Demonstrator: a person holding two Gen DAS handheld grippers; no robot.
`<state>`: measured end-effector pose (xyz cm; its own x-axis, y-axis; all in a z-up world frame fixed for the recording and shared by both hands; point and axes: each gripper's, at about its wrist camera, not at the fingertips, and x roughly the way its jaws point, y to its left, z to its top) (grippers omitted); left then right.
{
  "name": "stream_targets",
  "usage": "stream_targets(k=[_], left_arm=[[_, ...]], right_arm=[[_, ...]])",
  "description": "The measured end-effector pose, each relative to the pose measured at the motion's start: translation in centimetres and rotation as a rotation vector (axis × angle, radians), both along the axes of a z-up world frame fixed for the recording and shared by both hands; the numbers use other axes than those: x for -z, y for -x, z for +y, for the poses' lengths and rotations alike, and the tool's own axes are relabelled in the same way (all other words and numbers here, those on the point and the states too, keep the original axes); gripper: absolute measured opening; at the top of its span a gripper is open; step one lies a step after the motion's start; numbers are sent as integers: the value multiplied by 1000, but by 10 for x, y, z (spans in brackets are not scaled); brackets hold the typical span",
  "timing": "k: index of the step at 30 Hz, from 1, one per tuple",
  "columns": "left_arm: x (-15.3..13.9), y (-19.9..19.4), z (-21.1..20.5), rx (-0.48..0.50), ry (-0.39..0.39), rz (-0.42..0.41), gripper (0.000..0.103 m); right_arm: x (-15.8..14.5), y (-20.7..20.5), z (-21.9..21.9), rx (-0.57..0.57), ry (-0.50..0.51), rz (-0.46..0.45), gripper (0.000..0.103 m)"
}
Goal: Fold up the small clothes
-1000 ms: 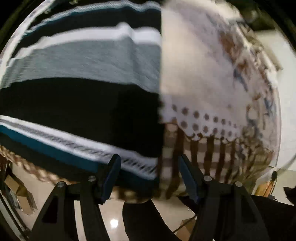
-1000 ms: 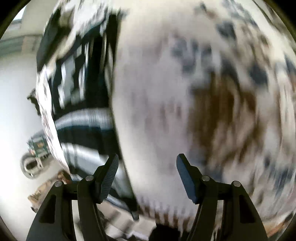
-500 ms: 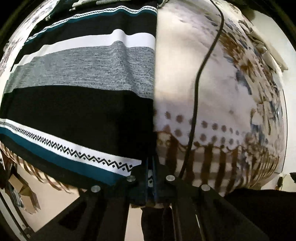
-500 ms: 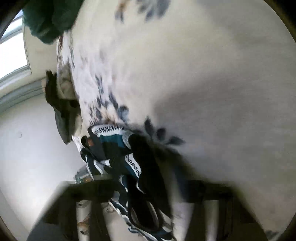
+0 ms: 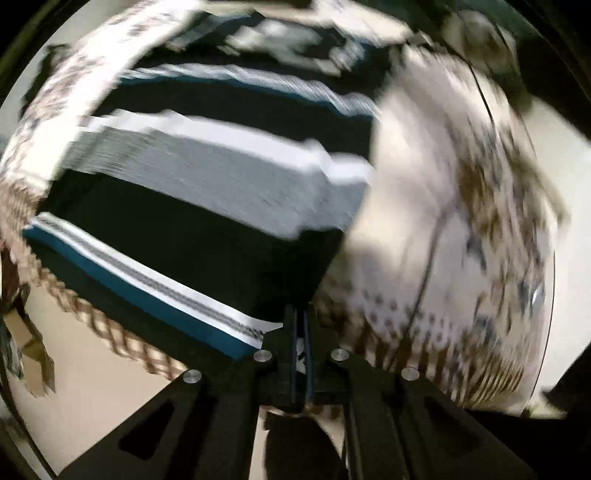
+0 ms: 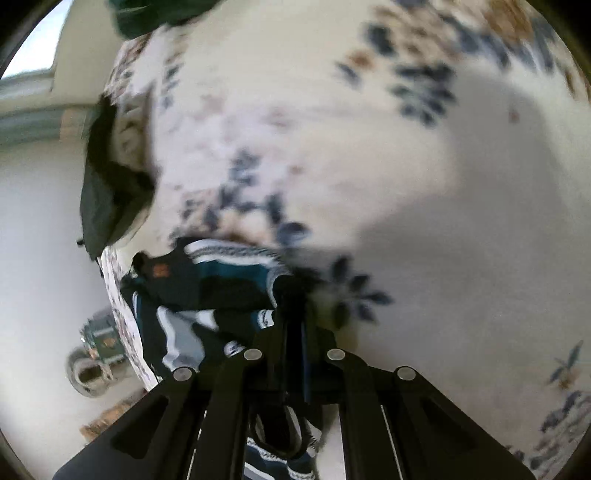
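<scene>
**Both grippers clamped on the striped garment**

My left gripper (image 5: 298, 343) has its jaws pinched together on the near corner of the striped garment (image 5: 207, 206), right at the teal-and-white patterned hem. The garment lies spread flat on the floral tablecloth (image 5: 436, 206): black, grey, white and teal bands running across. A thin dark cable (image 5: 428, 266) crosses the cloth to the right of it. Left view is motion-blurred, fine detail lost.

My right gripper (image 6: 295, 332) is also clenched on the same garment; here the fabric is bunched up at the table's left edge, with folds hanging below the fingers. There's a small orange label (image 6: 159, 271) on the bunched part; the writing is too blurred to read. No other readable text or brand anywhere. A dark bag-like item (image 6: 107, 199) sits at the far left edge of the table, and a green cloth (image 6: 155, 14) at the top; both are blurry.
</scene>
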<state>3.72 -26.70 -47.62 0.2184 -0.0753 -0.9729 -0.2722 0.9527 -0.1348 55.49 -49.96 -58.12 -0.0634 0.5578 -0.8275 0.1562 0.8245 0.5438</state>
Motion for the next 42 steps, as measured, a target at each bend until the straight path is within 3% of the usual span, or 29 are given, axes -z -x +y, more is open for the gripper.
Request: stream_targets(k=[4, 8, 14, 17, 23, 28, 37, 42], left_arm=[[-42, 1, 76, -145, -7, -105, 1], [-65, 9, 145, -243, -1, -177, 1], [-51, 23, 241, -355, 58, -209, 1], [-32, 30, 285, -400, 96, -208, 1], [32, 42, 365, -505, 205, -167, 1], [70, 49, 398, -551, 279, -142, 1], [93, 58, 444, -603, 285, -120, 0], [77, 59, 450, -537, 408, -132, 2]], right_arm=[[-51, -3, 32, -58, 25, -52, 5], [-110, -4, 85, -107, 47, -119, 5], [-177, -3, 203, -150, 85, -204, 5], [-187, -4, 274, -180, 136, -234, 5], [-161, -6, 434, -293, 288, -276, 5], [-117, -1, 518, -361, 401, -282, 5], [-65, -5, 559, -355, 497, -266, 5], [-50, -6, 557, -365, 437, -180, 13]])
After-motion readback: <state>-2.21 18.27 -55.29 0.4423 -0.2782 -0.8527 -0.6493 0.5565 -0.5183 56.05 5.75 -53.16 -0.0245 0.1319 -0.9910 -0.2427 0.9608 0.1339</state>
